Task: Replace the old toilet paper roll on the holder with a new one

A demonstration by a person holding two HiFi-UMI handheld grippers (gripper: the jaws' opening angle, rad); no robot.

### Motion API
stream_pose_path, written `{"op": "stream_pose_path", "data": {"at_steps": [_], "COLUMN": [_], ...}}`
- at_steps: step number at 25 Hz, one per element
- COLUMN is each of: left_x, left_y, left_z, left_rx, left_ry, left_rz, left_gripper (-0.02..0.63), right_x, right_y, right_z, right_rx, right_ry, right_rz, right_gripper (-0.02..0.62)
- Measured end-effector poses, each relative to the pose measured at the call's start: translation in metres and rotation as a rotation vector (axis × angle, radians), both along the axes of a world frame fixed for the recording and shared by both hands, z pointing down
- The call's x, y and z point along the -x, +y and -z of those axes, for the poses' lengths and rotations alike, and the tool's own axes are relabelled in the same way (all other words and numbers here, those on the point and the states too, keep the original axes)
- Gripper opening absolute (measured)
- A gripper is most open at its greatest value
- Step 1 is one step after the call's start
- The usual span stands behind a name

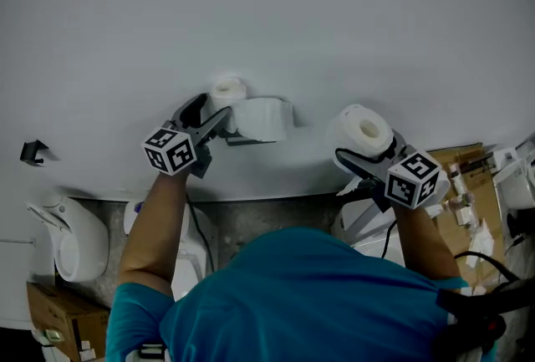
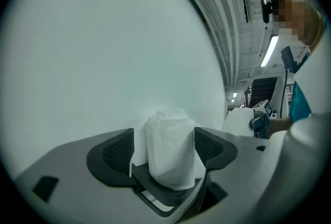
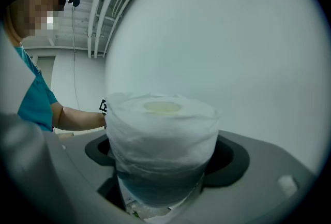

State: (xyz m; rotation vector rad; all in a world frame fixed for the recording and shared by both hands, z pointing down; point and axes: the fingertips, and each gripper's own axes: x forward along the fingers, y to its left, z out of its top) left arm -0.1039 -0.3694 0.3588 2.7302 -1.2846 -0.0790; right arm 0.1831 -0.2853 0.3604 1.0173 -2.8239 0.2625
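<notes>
The left hand-held gripper (image 2: pixel 165 149) is released: its jaws stand apart with the old toilet paper roll (image 2: pixel 168 137) upright between them, the crumpled paper close to both dark pads but not squeezed. In the head view this thin roll shows its core hole from above, right against the wall (image 1: pixel 351 9), just left of a white boxy piece that looks like the holder (image 1: pixel 266 119); whether the roll sits on it cannot be told.

The right hand-held gripper (image 3: pixel 163 158) is clenched on the new toilet paper roll (image 3: pixel 163 124), a full, fat roll held upright with its core end up and both pads pressing its sides. It hangs to the right of the holder, well apart from it and close to the wall.

Further right of the holder and lower lies a cardboard box (image 1: pixel 470 172); left of the holder and lower stands a white fixture (image 1: pixel 73 242).
</notes>
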Motion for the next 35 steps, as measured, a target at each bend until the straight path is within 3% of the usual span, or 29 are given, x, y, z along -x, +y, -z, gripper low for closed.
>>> {"op": "stream_pose_path", "data": {"at_steps": [6,11,18,21,25,27,29,31,35], "left_x": [-0.001,0.004,0.034,0.048,0.054,0.055,0.058,0.061,0.061], "left_y": [0.002,0.009,0.033,0.056,0.093,0.108,0.118,0.124,0.132], "left_z": [-0.014,-0.007,0.009,0.005,-0.024,-0.036,-0.044,-0.05,-0.062], "left_rx": [0.047,0.056,0.016,0.001,0.046,0.072,0.069,0.062,0.081], "left_ry": [-0.07,-0.014,0.09,0.098,0.084,0.1,0.136,0.171,0.188], "left_rz": [0.006,-0.009,0.047,0.082,0.105,0.119,0.138,0.143,0.083], "left_gripper": [0.352,0.419,0.42,0.419,0.414,0.334,0.169,0.079,0.042], "right_x": [0.007,0.009,0.006,0.006,0.008,0.01,0.014,0.018,0.028], "right_y": [-0.004,-0.004,-0.003,-0.005,-0.007,-0.007,-0.008,-0.011,-0.018], "right_z": [0.0,0.0,-0.002,-0.01,-0.034,-0.049,-0.064,-0.078,-0.101], "right_rx": [0.0,-0.001,0.0,-0.001,0.007,0.013,0.026,0.06,0.204], "right_ry": [-0.002,-0.001,0.012,0.042,0.107,0.144,0.167,0.159,0.012], "right_rz": [0.019,0.031,0.034,0.036,0.047,0.054,0.056,0.046,0.002], "right_gripper": [0.451,0.451,0.451,0.451,0.451,0.451,0.451,0.449,0.45]}}
